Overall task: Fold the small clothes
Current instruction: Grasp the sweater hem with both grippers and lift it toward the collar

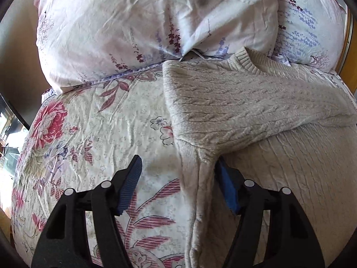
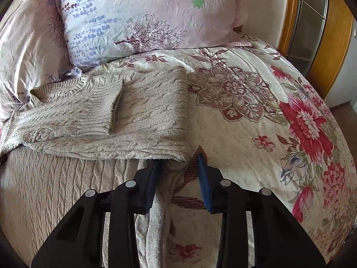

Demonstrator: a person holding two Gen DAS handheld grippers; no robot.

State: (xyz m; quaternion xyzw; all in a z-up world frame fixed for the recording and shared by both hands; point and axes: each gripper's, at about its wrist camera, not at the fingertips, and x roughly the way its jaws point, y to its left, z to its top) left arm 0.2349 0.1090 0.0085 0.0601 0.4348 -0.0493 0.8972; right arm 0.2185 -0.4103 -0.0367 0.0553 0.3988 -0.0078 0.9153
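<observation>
A beige cable-knit sweater (image 1: 234,102) lies flat on the floral bedspread (image 1: 93,120), with both sleeves folded across its body. In the left wrist view my left gripper (image 1: 178,167) is open, its jaws straddling the sweater's left side edge; the right blue pad (image 1: 227,187) is partly hidden under the fabric. In the right wrist view the sweater (image 2: 142,111) shows a folded sleeve cuff on top. My right gripper (image 2: 178,165) is open, its jaws straddling the sweater's right side edge, the left pad (image 2: 154,178) tucked under the fold.
Two pillows with lavender print (image 1: 138,26) (image 2: 151,15) lie at the head of the bed, just beyond the sweater's collar. A wooden headboard and frame (image 2: 334,44) stand at the right. Bare bedspread (image 2: 267,120) lies on both sides of the sweater.
</observation>
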